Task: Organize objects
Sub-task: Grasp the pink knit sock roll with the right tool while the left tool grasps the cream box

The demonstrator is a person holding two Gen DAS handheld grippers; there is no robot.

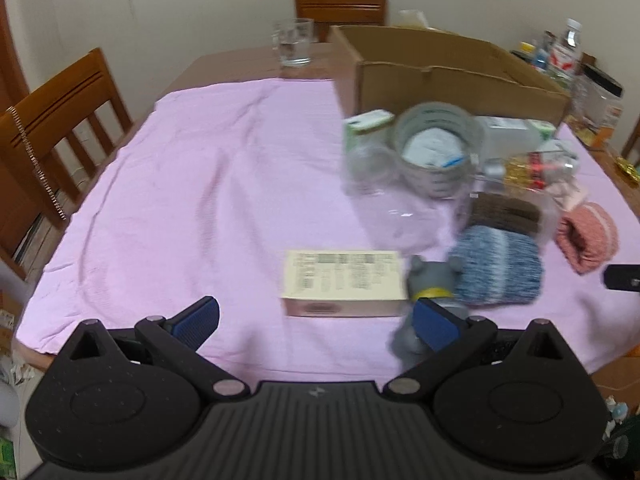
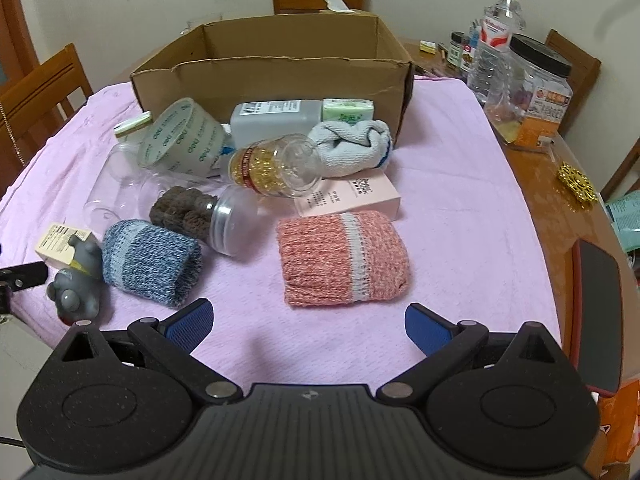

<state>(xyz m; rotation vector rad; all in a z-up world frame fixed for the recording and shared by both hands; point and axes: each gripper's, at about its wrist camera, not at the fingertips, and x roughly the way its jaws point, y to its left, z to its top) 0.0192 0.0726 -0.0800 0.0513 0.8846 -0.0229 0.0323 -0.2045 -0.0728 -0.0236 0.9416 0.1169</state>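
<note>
An open cardboard box (image 2: 272, 76) (image 1: 452, 80) stands at the back of the pink cloth (image 2: 460, 184) (image 1: 200, 184). In front of it lies a heap: a tape roll (image 2: 180, 136) (image 1: 436, 148), a capsule bottle (image 2: 276, 168), a pink box (image 2: 348, 196), a red knit roll (image 2: 344, 258), a blue knit roll (image 2: 150, 262) (image 1: 498, 266), a grey toy (image 2: 76, 284) (image 1: 434, 280) and a cream box (image 1: 342, 288). My left gripper (image 1: 316, 322) is open just short of the cream box. Near the red roll my right gripper (image 2: 308, 326) is open and empty.
Wooden chairs (image 1: 68, 120) stand around the table. A drinking glass (image 1: 293, 42) sits at the far side. Water bottles and jars (image 2: 516, 60) crowd the bare wood at the right, with a gold ornament (image 2: 576, 186) and a dark phone (image 2: 598, 316) near the edge.
</note>
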